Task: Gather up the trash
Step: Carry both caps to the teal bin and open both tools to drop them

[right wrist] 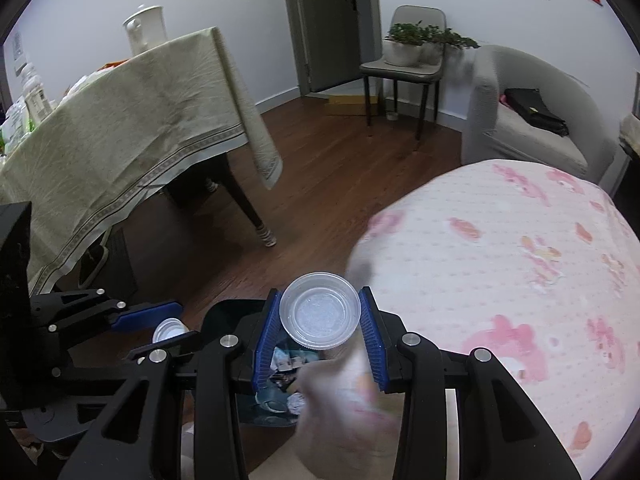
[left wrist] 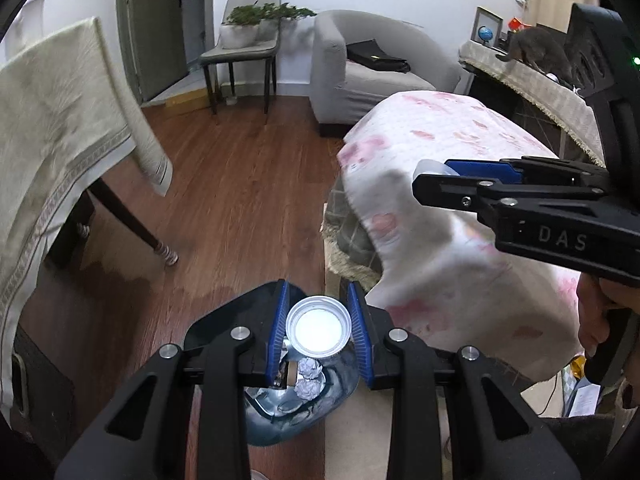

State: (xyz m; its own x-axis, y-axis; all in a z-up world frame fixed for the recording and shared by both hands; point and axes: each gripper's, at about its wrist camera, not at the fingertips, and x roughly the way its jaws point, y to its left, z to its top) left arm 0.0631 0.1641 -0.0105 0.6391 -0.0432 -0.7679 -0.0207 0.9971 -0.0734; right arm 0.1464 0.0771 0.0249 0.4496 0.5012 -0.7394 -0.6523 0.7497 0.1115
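Cups — one small (left wrist: pixel 319 328) clamped in the left gripper (left wrist: pixel 319 330), one wider (right wrist: pixel 320 311) clamped in the right gripper (right wrist: pixel 320 320) — both held above the bin bag (left wrist: pixel 296 408). Each is best centred over the opening before release — the pink blanket (right wrist: pixel 500 260) lies just beside.

Your left gripper (left wrist: pixel 319 330) clamps a small plastic cup (left wrist: pixel 319 329); directly beneath it sits a trash bin (left wrist: pixel 296 400) (crumpled paper inside).

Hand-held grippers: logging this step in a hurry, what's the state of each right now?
Left hand-held gripper: closed on a small white plastic cup.
Right hand-held gripper: closed on a clear plastic cup.
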